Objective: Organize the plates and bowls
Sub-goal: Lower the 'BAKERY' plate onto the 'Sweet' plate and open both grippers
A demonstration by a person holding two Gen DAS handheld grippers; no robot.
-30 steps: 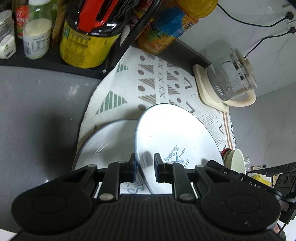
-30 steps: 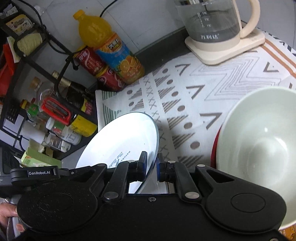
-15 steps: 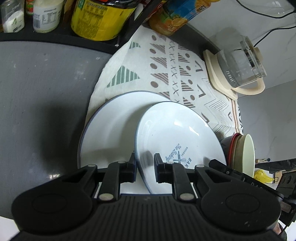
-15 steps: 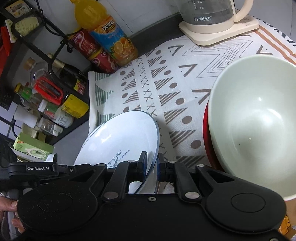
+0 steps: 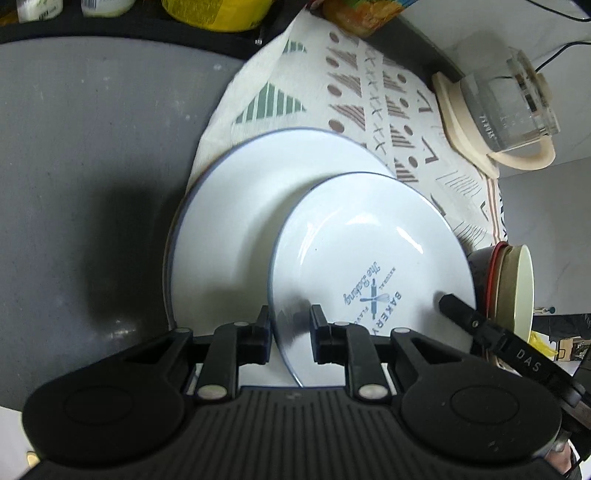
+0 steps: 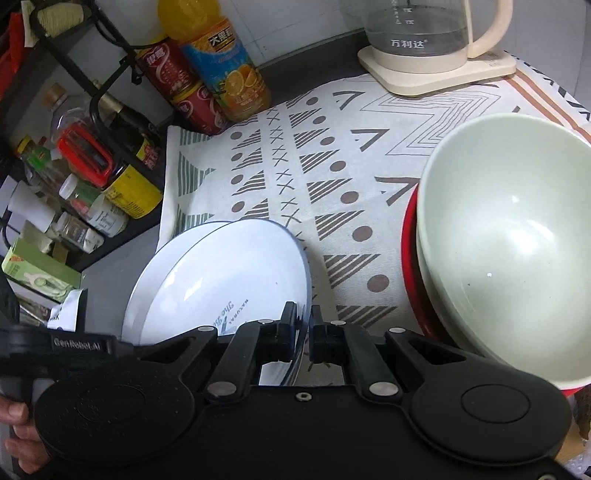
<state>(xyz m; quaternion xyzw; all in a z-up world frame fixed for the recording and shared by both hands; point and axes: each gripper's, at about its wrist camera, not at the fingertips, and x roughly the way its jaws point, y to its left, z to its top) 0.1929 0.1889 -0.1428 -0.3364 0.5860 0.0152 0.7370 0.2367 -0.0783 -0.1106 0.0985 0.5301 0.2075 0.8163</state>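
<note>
A small white plate (image 5: 369, 240) with blue "Bakery" print lies tilted on a larger white plate (image 5: 236, 221) with a blue rim. My left gripper (image 5: 290, 325) has the small plate's near rim between its pads; its jaws are opening, and the pads still look in touch with the rim. In the right wrist view the small plate (image 6: 229, 273) overlaps the larger plate (image 6: 173, 242), and my right gripper (image 6: 303, 325) is shut on its right rim. A pale green bowl (image 6: 509, 240) sits nested in a red bowl (image 6: 410, 236) at the right.
A patterned cloth (image 6: 332, 166) covers the counter under the plates. A glass kettle (image 6: 417, 33) on a cream base stands at the back. A juice bottle (image 6: 221, 62) and red cans (image 6: 177, 81) stand beside a black rack of jars (image 6: 92, 166). Grey counter (image 5: 92, 147) lies left.
Both grippers have sunk with the small plate, which now lies lower and flatter over the larger plate. The left jaws stand slightly wider. The bowls look nearer in the right view.
</note>
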